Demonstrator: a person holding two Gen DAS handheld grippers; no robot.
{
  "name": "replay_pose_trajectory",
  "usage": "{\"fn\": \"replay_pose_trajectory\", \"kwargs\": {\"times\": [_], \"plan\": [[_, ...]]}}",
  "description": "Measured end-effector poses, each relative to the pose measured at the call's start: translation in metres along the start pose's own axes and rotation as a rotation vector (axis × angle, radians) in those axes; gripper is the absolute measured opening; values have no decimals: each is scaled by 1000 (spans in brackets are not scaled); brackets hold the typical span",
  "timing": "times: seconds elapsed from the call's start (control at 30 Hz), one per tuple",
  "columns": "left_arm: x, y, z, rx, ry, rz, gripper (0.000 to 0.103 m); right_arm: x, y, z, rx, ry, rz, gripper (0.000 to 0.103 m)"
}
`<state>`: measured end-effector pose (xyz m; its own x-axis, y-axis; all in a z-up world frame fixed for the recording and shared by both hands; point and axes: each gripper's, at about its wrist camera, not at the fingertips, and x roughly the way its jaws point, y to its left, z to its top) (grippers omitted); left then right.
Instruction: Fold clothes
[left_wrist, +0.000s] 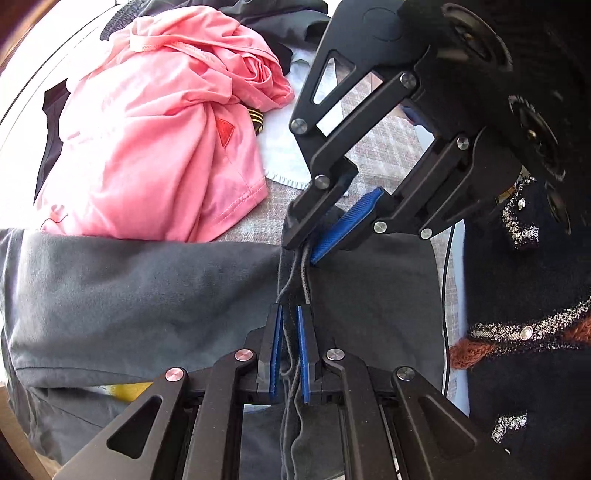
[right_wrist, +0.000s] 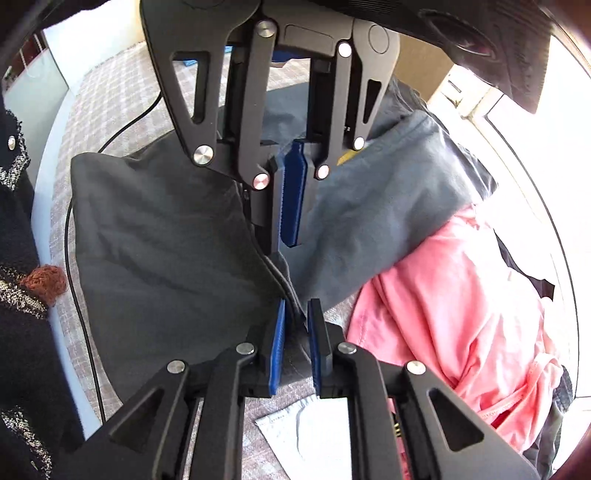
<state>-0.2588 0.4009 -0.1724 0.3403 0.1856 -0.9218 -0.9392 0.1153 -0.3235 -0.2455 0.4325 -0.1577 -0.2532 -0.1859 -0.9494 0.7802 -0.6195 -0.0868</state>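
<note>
Pinching one bunched edge of a grey garment (left_wrist: 147, 295), the left gripper (left_wrist: 290, 321) and right gripper (right_wrist: 295, 314) meet mid-frame, a pink shirt (left_wrist: 155, 129) upper left.

Grey garment (left_wrist: 147, 295), folded edge lifted, pink garment (left_wrist: 155, 147) crumpled beside

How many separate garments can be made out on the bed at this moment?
At least 3: the grey garment pinched by both grippers in front; the pink garment crumpled beyond it; a dark garment behind the pink. More may be buried under the pile.
</note>
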Motion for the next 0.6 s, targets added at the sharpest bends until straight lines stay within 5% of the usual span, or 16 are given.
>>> {"fn": "replay_pose_trajectory", "kwargs": {"times": [0.17,0.23,0.47,0.6], "plan": [[11,-4,-28,-110,-37,32,7,-33,-12,-17,101,-97,15,23],[0,-3,-51,-186,-77,41,7,-40,-24,-24,198,-126,110,26],[-43,-1,-165,-520,-159,93,16,-28,-10,-82,539,-77,237,30],[-40,-5,-184,-604,-189,114,16,-6,-14,-92,607,-79,269,33]]}}
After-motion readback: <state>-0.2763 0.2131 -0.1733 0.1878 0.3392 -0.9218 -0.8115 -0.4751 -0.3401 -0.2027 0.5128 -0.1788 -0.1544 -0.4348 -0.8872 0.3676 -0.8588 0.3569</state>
